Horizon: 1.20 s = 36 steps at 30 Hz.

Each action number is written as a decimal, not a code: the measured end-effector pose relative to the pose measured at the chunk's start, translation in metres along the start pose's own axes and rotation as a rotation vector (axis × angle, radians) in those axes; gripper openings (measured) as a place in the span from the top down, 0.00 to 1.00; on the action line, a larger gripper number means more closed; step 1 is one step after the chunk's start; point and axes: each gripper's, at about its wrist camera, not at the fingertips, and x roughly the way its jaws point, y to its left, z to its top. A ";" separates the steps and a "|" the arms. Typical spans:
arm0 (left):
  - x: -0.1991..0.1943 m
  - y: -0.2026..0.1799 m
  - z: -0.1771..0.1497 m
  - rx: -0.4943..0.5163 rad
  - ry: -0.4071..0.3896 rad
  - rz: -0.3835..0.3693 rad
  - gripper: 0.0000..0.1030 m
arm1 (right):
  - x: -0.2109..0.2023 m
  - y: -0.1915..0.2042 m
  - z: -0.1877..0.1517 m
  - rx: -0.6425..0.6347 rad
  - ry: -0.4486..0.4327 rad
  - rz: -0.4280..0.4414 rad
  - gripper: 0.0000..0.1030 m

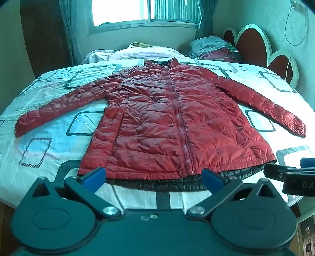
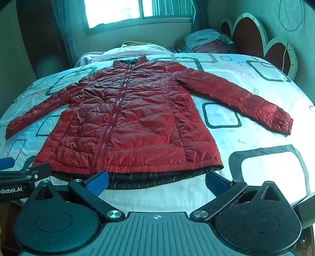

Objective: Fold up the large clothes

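A red quilted puffer jacket [image 1: 167, 118] lies flat on the bed, zipped, collar far, hem near, both sleeves spread outward. Its dark lining shows along the hem. It also shows in the right wrist view [image 2: 126, 122]. My left gripper [image 1: 153, 178] is open and empty, hovering just before the hem near the zipper's bottom end. My right gripper [image 2: 156, 182] is open and empty, just before the hem's right half. The right gripper shows at the right edge of the left wrist view [image 1: 291, 173]; the left gripper shows at the left edge of the right wrist view [image 2: 17, 175].
The bed [image 1: 49, 122] has a white sheet with dark square patterns. Pillows and folded bedding [image 1: 214, 49] lie at the far end by a red and white headboard [image 1: 261, 47]. A window [image 1: 145, 11] with curtains is behind. A cable [image 1: 295, 29] hangs on the right wall.
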 end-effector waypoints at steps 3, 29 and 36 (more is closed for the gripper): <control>0.000 0.000 0.000 0.002 0.001 -0.002 0.00 | -0.001 -0.001 0.001 0.003 0.006 0.003 0.00; -0.002 0.009 -0.004 -0.012 0.006 0.024 0.00 | 0.000 0.005 0.000 -0.002 0.006 0.020 0.00; -0.003 0.011 -0.004 -0.013 0.004 0.024 0.00 | -0.001 0.006 0.000 -0.001 0.005 0.023 0.00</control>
